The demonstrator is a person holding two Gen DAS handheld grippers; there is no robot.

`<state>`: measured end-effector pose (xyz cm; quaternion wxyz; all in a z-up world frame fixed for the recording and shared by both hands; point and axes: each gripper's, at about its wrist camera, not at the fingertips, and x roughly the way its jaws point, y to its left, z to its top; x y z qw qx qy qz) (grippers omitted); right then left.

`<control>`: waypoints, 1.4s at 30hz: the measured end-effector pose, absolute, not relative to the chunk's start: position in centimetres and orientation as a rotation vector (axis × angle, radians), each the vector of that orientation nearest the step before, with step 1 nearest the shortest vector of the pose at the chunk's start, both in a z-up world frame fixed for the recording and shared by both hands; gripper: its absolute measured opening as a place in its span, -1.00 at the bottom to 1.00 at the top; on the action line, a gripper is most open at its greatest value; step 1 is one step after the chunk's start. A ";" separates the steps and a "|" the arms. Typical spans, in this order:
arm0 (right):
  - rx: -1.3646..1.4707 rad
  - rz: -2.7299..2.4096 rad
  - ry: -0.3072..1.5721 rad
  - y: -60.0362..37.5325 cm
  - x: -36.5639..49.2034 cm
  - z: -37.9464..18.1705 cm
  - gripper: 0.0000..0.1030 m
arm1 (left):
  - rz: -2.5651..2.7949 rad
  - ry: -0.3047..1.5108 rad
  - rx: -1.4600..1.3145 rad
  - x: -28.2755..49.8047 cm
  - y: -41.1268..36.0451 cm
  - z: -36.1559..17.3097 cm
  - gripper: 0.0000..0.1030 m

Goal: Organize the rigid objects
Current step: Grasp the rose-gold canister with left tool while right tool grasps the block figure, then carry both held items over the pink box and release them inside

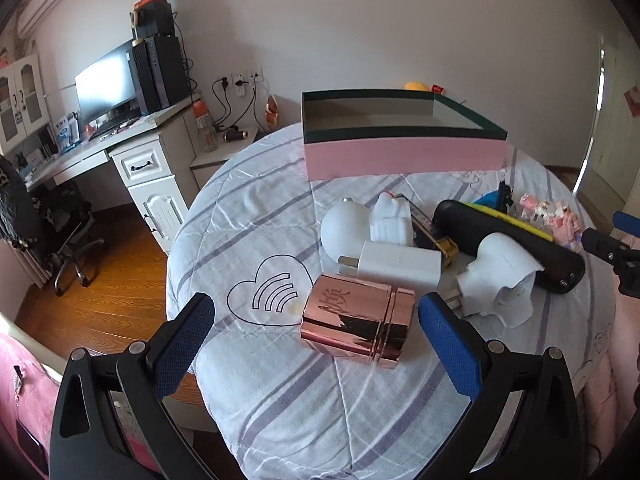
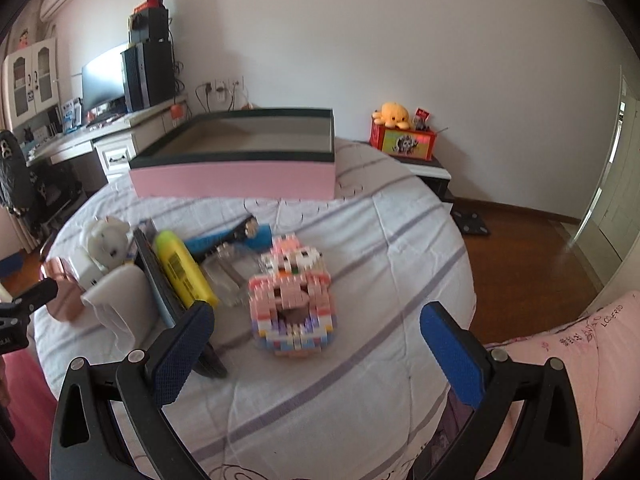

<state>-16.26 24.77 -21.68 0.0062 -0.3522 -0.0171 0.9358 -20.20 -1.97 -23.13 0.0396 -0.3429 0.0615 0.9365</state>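
A pile of small objects lies on a striped quilt. In the left wrist view, my left gripper (image 1: pixel 316 314) is open, its jaws either side of a rose-gold tin (image 1: pixel 358 322) lying on its side. Behind it are a white charger plug (image 1: pixel 396 266), a white bulb (image 1: pixel 344 228) and a black cylinder (image 1: pixel 512 248). In the right wrist view, my right gripper (image 2: pixel 318 320) is open just in front of a pink brick-built figure (image 2: pixel 292 300). A yellow tube (image 2: pixel 182 272) lies left of it. An open pink box (image 1: pixel 400 152) stands behind, also in the right wrist view (image 2: pixel 236 178).
A white desk (image 1: pixel 132 152) with a monitor (image 1: pixel 106 82) and an office chair (image 1: pixel 52 216) stand at the left over wooden floor. A nightstand with a colourful box and orange plush (image 2: pixel 394 116) stands at the right. Pink bedding (image 2: pixel 568 356) lies at the lower right.
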 end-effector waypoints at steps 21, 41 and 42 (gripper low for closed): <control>-1.244 2.996 0.021 25.6 -19.5 -24.2 0.49 | 2.726 0.135 -1.086 -21.9 -2.9 -25.3 0.06; -1.149 3.016 -0.070 25.6 -19.3 -21.5 0.08 | 2.762 0.196 -0.980 -22.4 -1.6 -21.3 0.06; -1.140 3.015 -0.078 25.7 -19.4 -21.1 0.08 | 2.762 0.208 -0.972 -22.4 -1.5 -21.1 0.06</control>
